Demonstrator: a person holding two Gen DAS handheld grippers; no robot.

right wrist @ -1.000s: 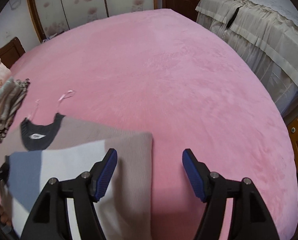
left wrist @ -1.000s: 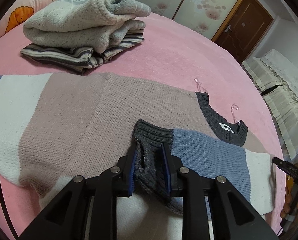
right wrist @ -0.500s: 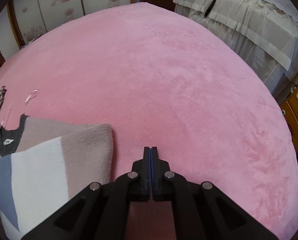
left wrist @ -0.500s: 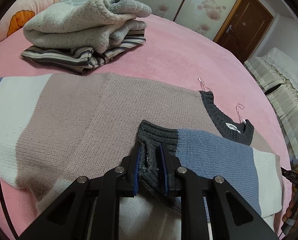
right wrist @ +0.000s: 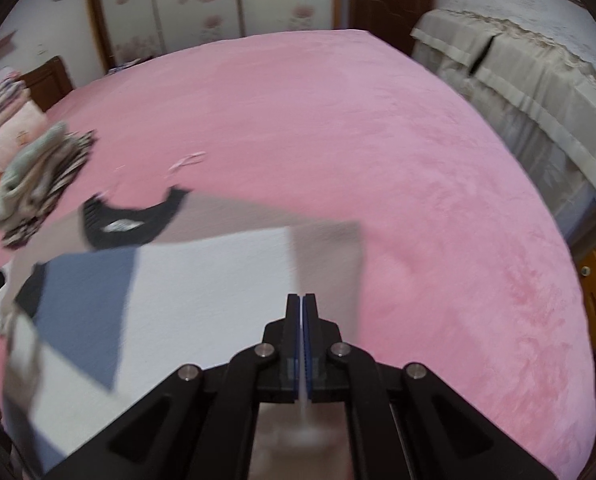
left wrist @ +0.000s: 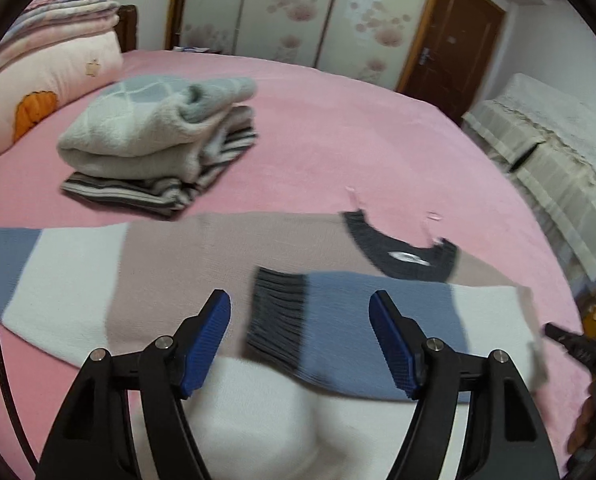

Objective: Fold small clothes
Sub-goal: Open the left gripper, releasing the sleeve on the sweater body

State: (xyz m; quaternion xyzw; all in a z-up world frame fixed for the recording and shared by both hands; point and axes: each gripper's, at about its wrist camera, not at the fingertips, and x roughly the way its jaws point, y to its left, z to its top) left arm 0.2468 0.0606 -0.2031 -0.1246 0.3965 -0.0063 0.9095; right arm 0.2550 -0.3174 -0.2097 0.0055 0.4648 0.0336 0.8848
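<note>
Left wrist view shows one sleeve (left wrist: 338, 320) folded across the striped sweater (left wrist: 158, 264), the left gripper (left wrist: 300, 338) just spreading clear of the cuff, the right gripper (right wrist: 302, 312) clenched, seemingly on fabric, with the other sleeve unfolded and two garments (left wrist: 154, 140) already stacked.

Ribbed knit sweater (left wrist: 170, 264), fuzzy pink bedspread (right wrist: 338, 128), glossy wood door (left wrist: 450, 36)

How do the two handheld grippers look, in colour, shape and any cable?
Both are alike. The left gripper has two matte black angular fingers with cut-out openings, silver round bolt heads at the joints, and ribbed blue pads on the inner faces. A thin black cable hangs at its left side. The right gripper has the same black frame, silver bolts and blue pads.
</note>
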